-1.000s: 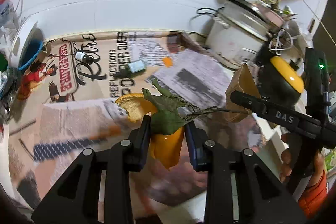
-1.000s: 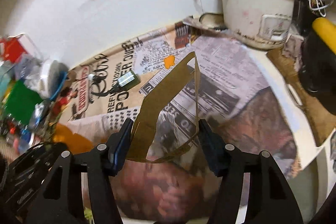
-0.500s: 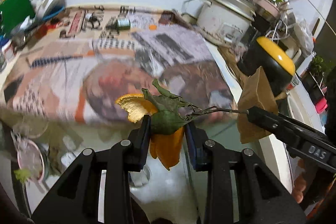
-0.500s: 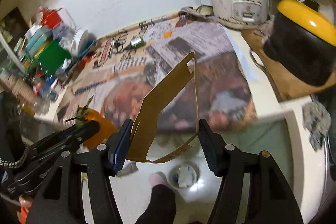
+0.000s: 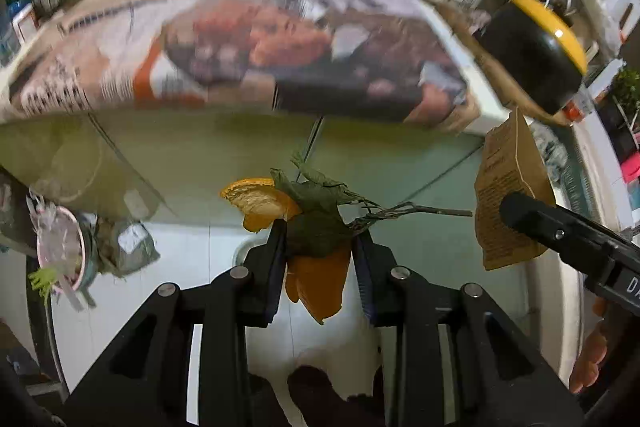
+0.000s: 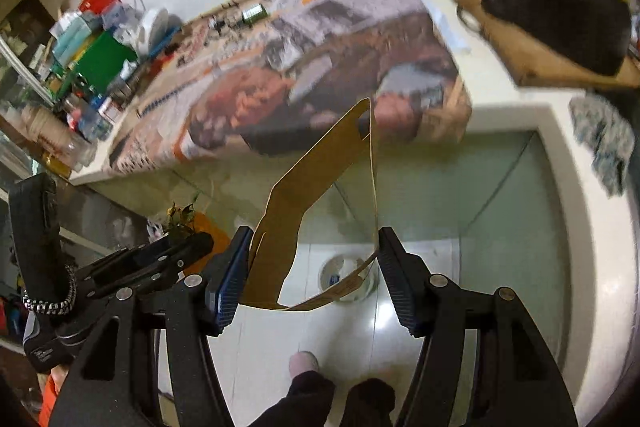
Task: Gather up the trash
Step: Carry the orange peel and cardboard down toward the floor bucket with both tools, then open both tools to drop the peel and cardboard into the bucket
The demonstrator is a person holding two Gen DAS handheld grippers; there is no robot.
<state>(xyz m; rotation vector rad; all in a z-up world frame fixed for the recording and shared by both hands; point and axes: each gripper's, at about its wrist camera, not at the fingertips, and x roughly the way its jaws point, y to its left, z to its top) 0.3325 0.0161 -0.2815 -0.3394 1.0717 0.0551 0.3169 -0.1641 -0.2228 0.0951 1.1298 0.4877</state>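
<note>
The orange peel [image 5: 320,277] with its leafy twig [image 5: 320,211] sits pinched in the left claw [image 5: 320,267], held out past the desk's [image 6: 472,39] front edge, above the floor. The right claw [image 6: 312,279] is closed on a bent strip of brown cardboard [image 6: 320,179], also off the desk. Risk, as I judge it: the twig is only loosely wedged and could slip out; the springy cardboard could pop free.

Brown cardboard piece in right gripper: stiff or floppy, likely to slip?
The cardboard piece likely flexes: it bows into a loop between the right gripper fingers. Probably light, since its thin strip stands up unsupported. Slip seems possible: only its edges touch the pads.
</note>
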